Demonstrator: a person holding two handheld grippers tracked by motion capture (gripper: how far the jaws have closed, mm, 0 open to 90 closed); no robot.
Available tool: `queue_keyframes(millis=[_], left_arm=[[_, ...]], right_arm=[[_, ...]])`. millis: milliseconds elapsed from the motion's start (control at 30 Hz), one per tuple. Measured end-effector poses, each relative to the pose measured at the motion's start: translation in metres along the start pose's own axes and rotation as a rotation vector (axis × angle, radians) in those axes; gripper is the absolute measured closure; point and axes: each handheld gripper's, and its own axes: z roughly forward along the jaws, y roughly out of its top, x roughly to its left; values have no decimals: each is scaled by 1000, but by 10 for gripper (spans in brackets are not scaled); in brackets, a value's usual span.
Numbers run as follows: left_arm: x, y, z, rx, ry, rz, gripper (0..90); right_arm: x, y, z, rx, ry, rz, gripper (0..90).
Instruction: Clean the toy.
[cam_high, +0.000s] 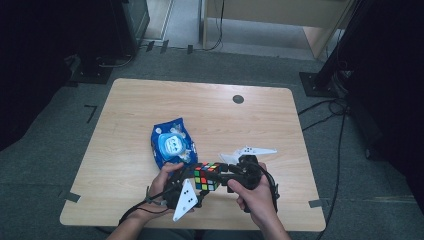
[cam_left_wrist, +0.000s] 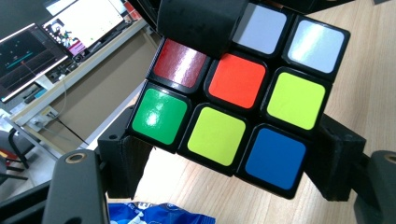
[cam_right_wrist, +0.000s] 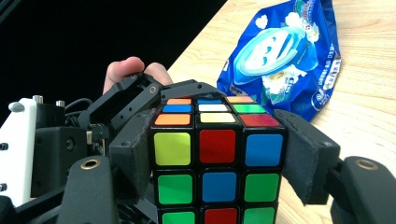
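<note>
Plastic cube: a scrambled puzzle cube (cam_high: 206, 176) with glossy coloured stickers, held clear of the desk (cam_high: 140, 100) near its front edge, between my two hands.
Left gripper: my left gripper (cam_left_wrist: 229, 154) has its black jaws pressed against two opposite sides of the cube, so it is holding it; the green, yellow and blue row faces its camera.
Right gripper: my right gripper (cam_right_wrist: 217, 163) clamps the cube as well, its padded jaws flat on the left and right faces.
Jaw at top of left gripper view: a black jaw overlaps the cube's upper row; probably one of the right gripper's, though the close framing leaves that unsure.
Handling: I judge the cube light and rigid, but its layers can rotate and the stickers look slick. Hold is best taken with pads flat on opposite faces, centred, not on edges or corners.
Risk: opposing pulls from both grippers could twist a layer or let it slip.
Bystander item: a blue wet-wipe pack (cam_high: 172, 142) lies on the desk just beyond the cube, soft and untouched.
</note>
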Motion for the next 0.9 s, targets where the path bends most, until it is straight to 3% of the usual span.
queue_keyframes(millis=[233, 433, 600, 833, 900], left_arm=[[6, 0, -1, -18, 2, -54, 256], [8, 0, -2, -20, 6, -60, 257], [6, 0, 0, -21, 4, -64, 252], [3, 1, 1, -13, -12, -50, 247], [3, 1, 1, -19, -15, -48, 272]], right_arm=[[1, -2, 5, 21, 17, -22, 333], [4, -3, 7, -8, 7, -35, 342], [8, -3, 6, -3, -29, -61, 343], [19, -2, 8, 63, -104, -127, 343], [20, -2, 8, 60, -111, -133, 342]])
